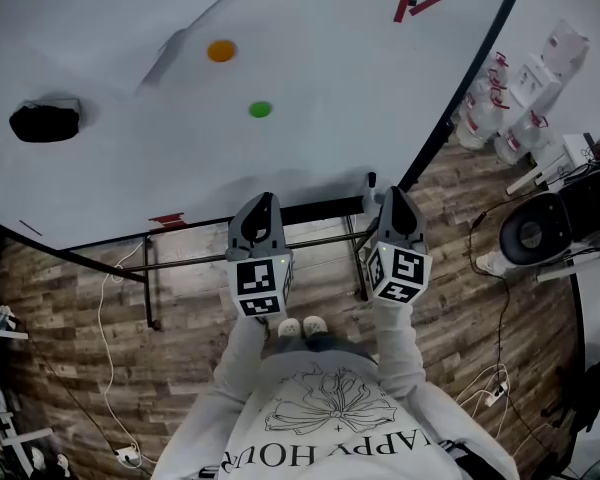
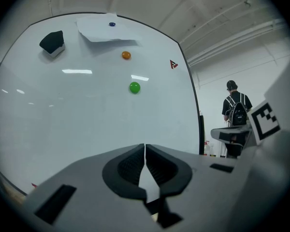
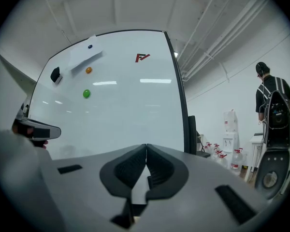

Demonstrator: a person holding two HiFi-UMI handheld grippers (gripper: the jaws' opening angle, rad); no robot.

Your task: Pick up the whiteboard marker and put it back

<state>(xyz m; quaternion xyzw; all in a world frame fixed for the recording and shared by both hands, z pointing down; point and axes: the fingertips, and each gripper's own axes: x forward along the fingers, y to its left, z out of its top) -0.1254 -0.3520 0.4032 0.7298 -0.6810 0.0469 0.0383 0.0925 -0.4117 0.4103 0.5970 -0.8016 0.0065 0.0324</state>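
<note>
The whiteboard (image 1: 310,58) fills the space in front of me. A short dark upright stick (image 1: 371,182) stands at its lower right edge, just left of my right gripper (image 1: 394,194); it may be the marker, but I cannot tell. The same dark stick (image 3: 192,132) shows beside the board's frame in the right gripper view. My left gripper (image 1: 263,201) hangs level with the right one, before the board's bottom edge. Both pairs of jaws are pressed together with nothing between them, in the left gripper view (image 2: 145,147) and the right gripper view (image 3: 146,147).
On the board sit a black eraser (image 1: 45,120), an orange magnet (image 1: 221,51), a green magnet (image 1: 260,110) and a pinned paper sheet (image 2: 106,30). The metal stand (image 1: 250,243) is below. Water bottles (image 1: 500,108), a round device (image 1: 530,233), cables and a person (image 3: 275,105) are to the right.
</note>
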